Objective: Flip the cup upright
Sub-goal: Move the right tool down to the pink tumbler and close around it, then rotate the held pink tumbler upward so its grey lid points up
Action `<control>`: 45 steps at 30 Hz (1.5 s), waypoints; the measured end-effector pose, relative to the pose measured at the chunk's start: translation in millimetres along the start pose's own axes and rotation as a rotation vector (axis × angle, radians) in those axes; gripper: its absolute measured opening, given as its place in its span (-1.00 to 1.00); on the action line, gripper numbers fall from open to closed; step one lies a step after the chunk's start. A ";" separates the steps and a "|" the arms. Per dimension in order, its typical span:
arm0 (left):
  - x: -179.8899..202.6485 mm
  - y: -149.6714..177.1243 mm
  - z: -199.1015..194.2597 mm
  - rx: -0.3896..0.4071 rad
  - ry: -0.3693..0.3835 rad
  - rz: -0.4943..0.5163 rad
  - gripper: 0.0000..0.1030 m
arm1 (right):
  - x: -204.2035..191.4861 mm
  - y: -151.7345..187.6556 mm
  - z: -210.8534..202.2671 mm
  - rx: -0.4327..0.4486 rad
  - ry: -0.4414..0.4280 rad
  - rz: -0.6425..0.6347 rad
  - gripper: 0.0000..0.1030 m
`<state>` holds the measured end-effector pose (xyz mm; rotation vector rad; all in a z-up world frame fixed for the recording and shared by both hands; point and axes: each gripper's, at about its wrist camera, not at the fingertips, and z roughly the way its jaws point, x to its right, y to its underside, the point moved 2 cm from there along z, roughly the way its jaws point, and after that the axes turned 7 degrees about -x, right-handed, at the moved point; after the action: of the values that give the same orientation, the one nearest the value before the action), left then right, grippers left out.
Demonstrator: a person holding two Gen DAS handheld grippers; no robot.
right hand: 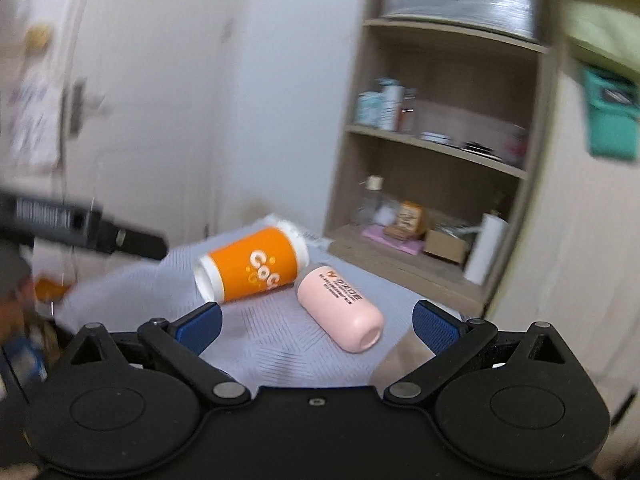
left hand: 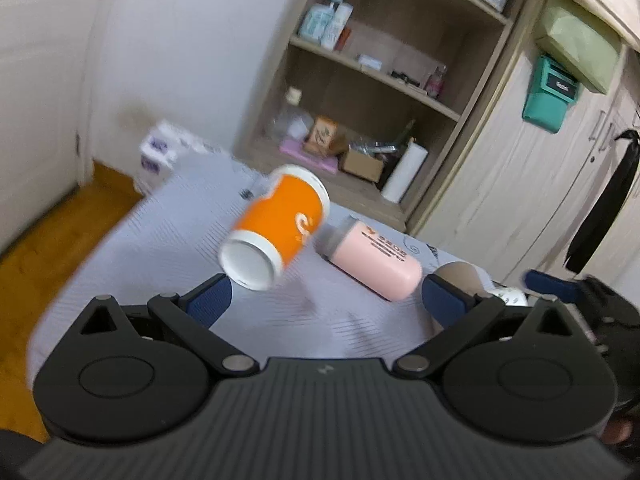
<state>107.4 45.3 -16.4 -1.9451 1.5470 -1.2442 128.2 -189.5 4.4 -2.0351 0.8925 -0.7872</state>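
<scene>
An orange paper cup [left hand: 280, 224] with white rims lies on its side on the pale cloth-covered table [left hand: 168, 248], its base end toward my left gripper. It also shows in the right wrist view [right hand: 252, 270]. A pink cup [left hand: 374, 258] lies on its side just right of it, also seen in the right wrist view [right hand: 340, 306]. My left gripper [left hand: 326, 300] is open and empty, short of both cups. My right gripper [right hand: 316, 324] is open and empty, close in front of the pink cup. The left gripper's body [right hand: 80, 226] shows at the left of the right wrist view.
A wooden shelf unit [left hand: 380, 80] with boxes, bottles and a paper roll [left hand: 404, 176] stands behind the table. A wardrobe [left hand: 532, 184] with a teal box [left hand: 550, 94] is at the right. Wooden floor [left hand: 44, 236] lies left of the table. A white box [left hand: 160, 152] sits at the far corner.
</scene>
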 end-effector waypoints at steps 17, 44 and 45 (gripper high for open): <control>-14.8 -3.6 83.1 -0.118 0.090 -0.150 0.97 | 23.0 -18.2 132.4 -0.293 -0.089 -0.330 0.83; -18.2 5.3 68.0 -0.168 0.138 -0.153 0.97 | 23.5 -21.9 115.5 -0.434 -0.135 0.001 0.30; -16.4 6.2 66.6 -0.170 0.140 -0.150 0.97 | 21.4 -20.1 110.1 -0.427 -0.134 0.021 0.30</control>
<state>157.0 42.6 -64.1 -2.1566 1.6482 -1.3760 230.4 -153.8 -31.1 -2.4085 1.0712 -0.4665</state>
